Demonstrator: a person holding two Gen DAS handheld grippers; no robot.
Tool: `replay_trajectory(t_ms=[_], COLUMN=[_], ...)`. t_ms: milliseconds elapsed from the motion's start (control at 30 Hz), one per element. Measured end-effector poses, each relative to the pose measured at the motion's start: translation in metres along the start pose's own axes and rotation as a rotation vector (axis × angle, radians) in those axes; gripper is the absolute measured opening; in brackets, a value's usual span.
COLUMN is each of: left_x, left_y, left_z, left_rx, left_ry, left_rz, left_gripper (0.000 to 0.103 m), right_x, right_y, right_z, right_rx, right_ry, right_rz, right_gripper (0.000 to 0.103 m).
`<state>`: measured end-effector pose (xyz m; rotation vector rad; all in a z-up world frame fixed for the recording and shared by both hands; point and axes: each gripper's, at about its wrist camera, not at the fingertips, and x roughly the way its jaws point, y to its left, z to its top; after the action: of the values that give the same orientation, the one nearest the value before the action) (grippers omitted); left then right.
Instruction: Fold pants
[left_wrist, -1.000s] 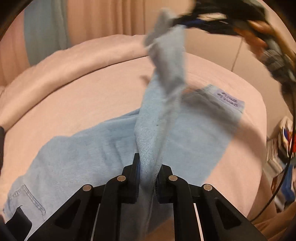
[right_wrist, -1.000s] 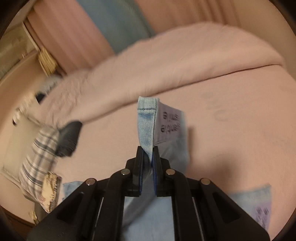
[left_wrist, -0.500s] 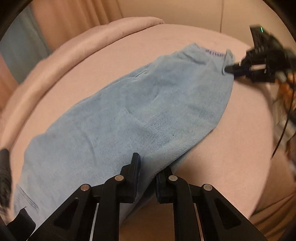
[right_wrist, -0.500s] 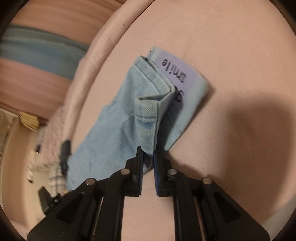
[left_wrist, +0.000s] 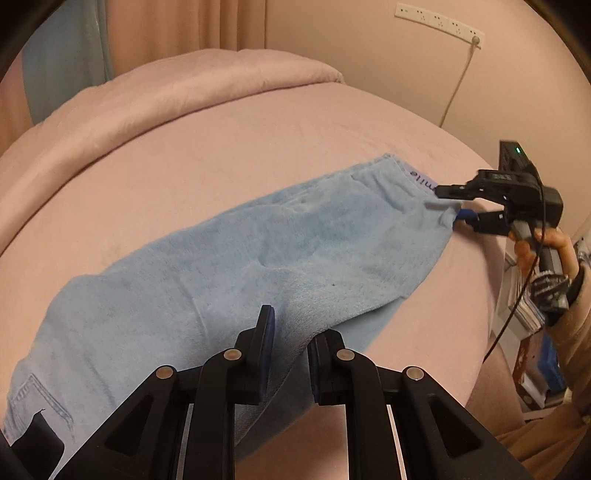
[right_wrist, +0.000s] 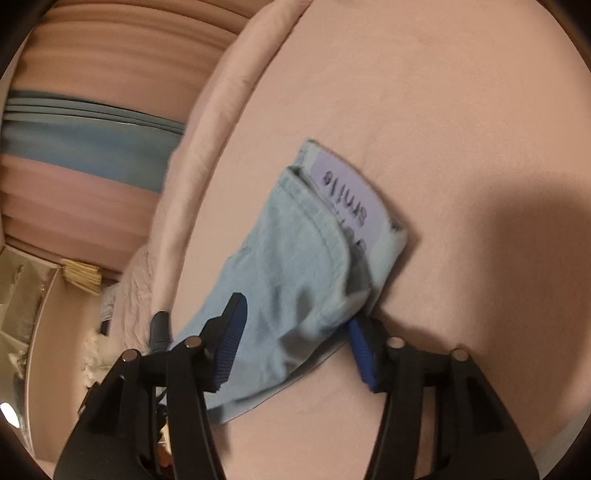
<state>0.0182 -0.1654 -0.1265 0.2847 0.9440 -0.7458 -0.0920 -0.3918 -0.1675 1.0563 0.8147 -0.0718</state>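
Your light-blue denim pants (left_wrist: 229, 280) lie folded lengthwise across the pink bed (left_wrist: 221, 155), soft and slightly rumpled, stretching from lower left to centre right. Your left gripper (left_wrist: 290, 334) has its jaws parted, with fabric lying loose between them. Your right gripper (right_wrist: 295, 332) is spread wide around the waistband by the lavender label (right_wrist: 347, 192). A wall socket strip (left_wrist: 439, 20) sits at upper right.

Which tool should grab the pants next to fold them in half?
Probably the right tool: its open jaws straddle the end of the pants with the smile label, ready to carry it over. The left tool, also open, sits at the middle of a long edge.
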Motion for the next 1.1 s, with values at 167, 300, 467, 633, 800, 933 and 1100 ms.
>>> replay_trajectory(t_ms=[167, 300, 467, 633, 800, 933, 1100], left_x=[0.007, 0.009, 0.018, 0.047, 0.037, 0.021, -0.02], left_y=[-0.013, -0.019, -0.037, -0.042, -0.036, -0.035, -0.019], left_z=[-0.005, -0.003, -0.009, -0.019, -0.019, -0.026, -0.016], left_rx=[0.06, 0.063, 0.108, 0.158, 0.135, 0.111, -0.013], left_ry=[0.047, 0.042, 0.027, 0.107, 0.111, 0.11, 0.035], left_rz=[0.027, 0.055, 0.09, 0.127, 0.102, 0.041, -0.169], left_gripper=[0.013, 0.013, 0.013, 0.014, 0.019, 0.019, 0.021], right_x=[-0.007, -0.024, -0.058, -0.011, -0.006, -0.019, -0.018], right_y=[0.008, 0.052, 0.069, -0.004, -0.022, -0.009, -0.015], right_z=[0.011, 0.024, 0.034, 0.038, 0.036, 0.039, 0.042], right_rx=[-0.081, -0.264, -0.359, -0.198, -0.177, -0.226, -0.214], right_ry=[0.0, -0.083, -0.234, -0.094, -0.078, -0.092, -0.071], right_rz=[-0.093, -0.078, -0.021, -0.161, -0.18, -0.209, -0.225], right_gripper=[0.009, 0.008, 0.008, 0.008, 0.007, 0.01, 0.009])
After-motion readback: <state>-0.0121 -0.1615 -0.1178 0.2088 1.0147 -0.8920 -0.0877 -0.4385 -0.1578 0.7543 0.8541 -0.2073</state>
